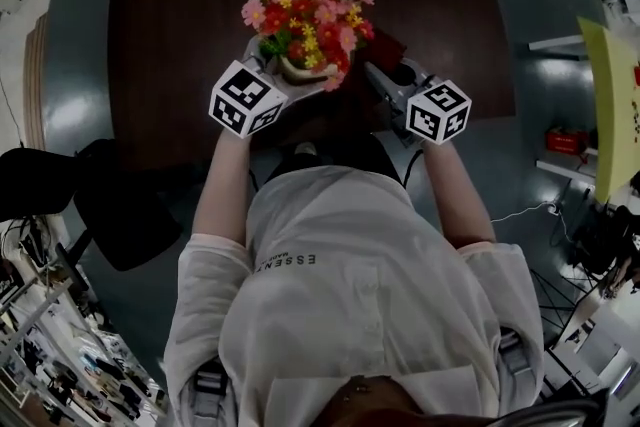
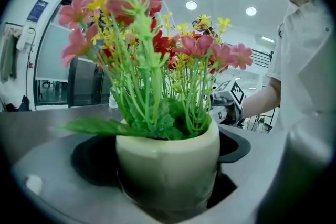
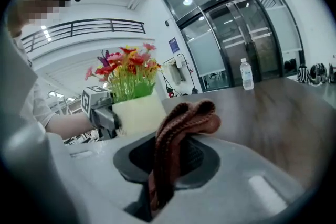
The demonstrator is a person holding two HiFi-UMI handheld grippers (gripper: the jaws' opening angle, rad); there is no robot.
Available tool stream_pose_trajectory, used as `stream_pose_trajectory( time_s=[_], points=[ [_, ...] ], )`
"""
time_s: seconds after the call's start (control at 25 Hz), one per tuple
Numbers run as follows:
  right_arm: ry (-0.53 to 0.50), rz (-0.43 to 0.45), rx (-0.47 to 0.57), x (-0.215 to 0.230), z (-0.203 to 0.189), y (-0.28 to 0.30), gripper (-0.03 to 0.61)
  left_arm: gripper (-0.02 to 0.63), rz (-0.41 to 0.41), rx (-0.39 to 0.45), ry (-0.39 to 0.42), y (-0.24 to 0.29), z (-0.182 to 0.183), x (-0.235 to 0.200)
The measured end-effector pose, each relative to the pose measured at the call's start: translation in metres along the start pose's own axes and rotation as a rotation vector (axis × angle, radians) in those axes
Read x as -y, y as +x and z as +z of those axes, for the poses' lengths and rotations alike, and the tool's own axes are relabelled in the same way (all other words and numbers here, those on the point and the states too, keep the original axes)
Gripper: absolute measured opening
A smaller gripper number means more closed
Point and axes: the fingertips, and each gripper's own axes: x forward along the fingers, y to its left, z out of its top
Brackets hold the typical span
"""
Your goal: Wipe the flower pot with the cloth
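Left tool [image 1: 285, 80] clamped a cream ceramic flower pot [image 2: 168, 165] while right tool [image 1: 392, 75] pinched a bunched rust-brown knitted cloth [image 3: 181, 128].

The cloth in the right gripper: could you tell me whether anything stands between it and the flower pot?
Nothing visible does. The cloth, held by the right gripper, faces the flower pot across open air; the left gripper holds the pot.
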Motion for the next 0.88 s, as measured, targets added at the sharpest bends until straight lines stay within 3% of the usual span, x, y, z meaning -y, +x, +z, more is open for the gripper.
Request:
stream_pose_trajectory(
  time_s=[0.16,0.32,0.56,0.88],
  points=[
    [-0.024,0.022,-0.003,0.012,0.003,0.012,0.051,0.565,-0.007,-0.051,-0.003,0.027,-0.027,0.004],
    [-0.018,0.035,-0.040,0.026,-0.010,0.025,0.051,0.565,0.016,-0.086,0.065,0.048,-0.058,-0.002],
    [0.008,0.035,-0.084,0.054,-0.041,0.042,0.051,0.565,0.014,-0.113,0.135,0.074,-0.098,-0.016],
    [-0.006,0.040,-0.062,0.051,-0.068,0.057,0.051,0.566,-0.003,-0.102,0.145,0.072,-0.132,-0.024]
  ],
)
